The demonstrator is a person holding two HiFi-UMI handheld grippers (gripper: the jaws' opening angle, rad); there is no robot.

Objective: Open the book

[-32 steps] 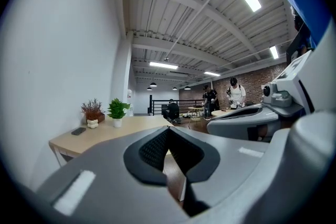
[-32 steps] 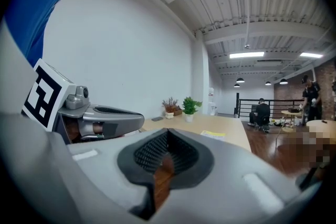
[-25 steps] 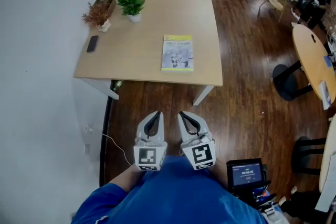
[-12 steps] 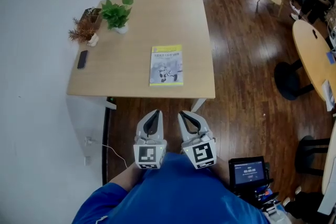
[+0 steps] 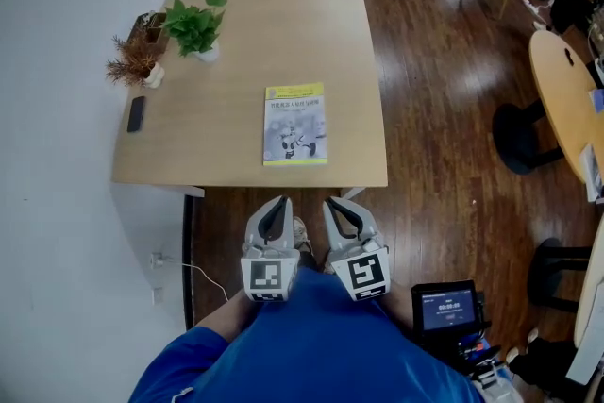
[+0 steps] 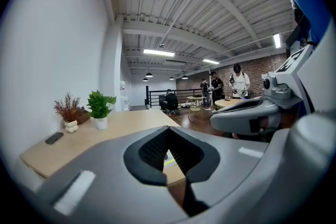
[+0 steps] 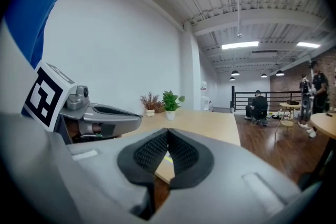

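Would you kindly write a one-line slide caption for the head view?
Left gripper and right gripper, both shut and empty, short of the table bearing a closed book.

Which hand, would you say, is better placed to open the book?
Right, probably: left tool and right tool both hang shut short of the table, but the right is nearer the book's right, likely opening, edge.

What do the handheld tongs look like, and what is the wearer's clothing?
Both the left tongs and right tongs have pale grey moulded shells, black ribbed pads and a white cube with black square markers. The person wears a blue top.
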